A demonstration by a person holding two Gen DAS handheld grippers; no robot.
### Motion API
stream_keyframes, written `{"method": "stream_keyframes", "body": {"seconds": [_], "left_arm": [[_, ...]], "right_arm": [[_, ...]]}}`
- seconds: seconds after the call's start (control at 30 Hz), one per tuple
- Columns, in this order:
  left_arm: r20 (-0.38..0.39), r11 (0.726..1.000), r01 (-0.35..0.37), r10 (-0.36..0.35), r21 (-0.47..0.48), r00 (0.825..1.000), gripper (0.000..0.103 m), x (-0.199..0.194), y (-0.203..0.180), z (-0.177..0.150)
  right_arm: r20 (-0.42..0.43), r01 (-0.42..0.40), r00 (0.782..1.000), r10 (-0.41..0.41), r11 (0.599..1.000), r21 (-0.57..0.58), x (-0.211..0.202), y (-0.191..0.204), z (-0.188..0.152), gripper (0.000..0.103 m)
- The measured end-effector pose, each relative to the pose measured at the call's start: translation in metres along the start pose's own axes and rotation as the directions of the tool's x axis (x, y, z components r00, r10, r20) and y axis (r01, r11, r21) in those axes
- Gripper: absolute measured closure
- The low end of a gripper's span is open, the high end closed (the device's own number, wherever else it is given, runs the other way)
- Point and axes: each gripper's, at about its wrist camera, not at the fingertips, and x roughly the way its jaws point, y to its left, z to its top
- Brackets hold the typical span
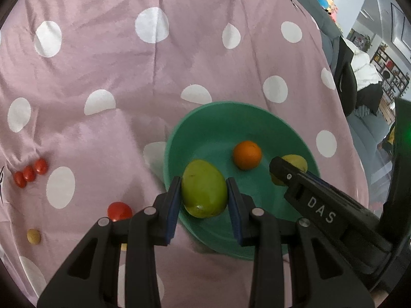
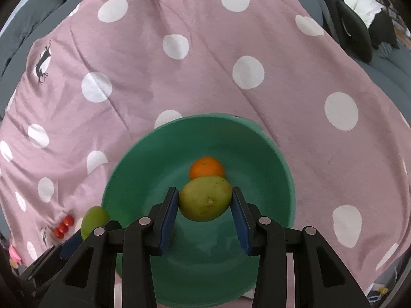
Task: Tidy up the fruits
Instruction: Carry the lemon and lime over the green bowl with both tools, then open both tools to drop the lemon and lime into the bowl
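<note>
Green-yellow mango, held between the blue pads of the right gripper over the middle of the teal bowl, lower centre of the right wrist frame, with an orange just behind it. Second green mango, clamped likewise in the left gripper at the bowl's near left rim, lower centre of the left wrist frame. Advice, as judgement: lower each fruit to the bowl floor before parting the jaws, and clear of the orange, lest it roll. Left view alone showed one red tomato, three small red fruits and a small yellow fruit on the pink spotted cloth. Right view alone showed the bowl's whole rim.
</note>
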Motion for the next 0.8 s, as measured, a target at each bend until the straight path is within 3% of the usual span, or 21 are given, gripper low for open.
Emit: {"method": "stream_keyframes", "body": {"seconds": [0.27,0.8], "left_arm": [[-0.027,1.000,0.002,-0.002,0.031,1.000,0.069,0.011,-0.012,-0.005],[-0.064,0.999,0.033,-0.031,0.034,0.997,0.067,0.021,-0.014,-0.008]], "right_arm": [[0.000,0.051,0.999,-0.051,0.999,0.007,0.002,-0.007,0.000,0.060],[-0.024,0.070,0.997,-0.071,0.997,-0.005,0.006,-0.006,0.001,0.060]]}}
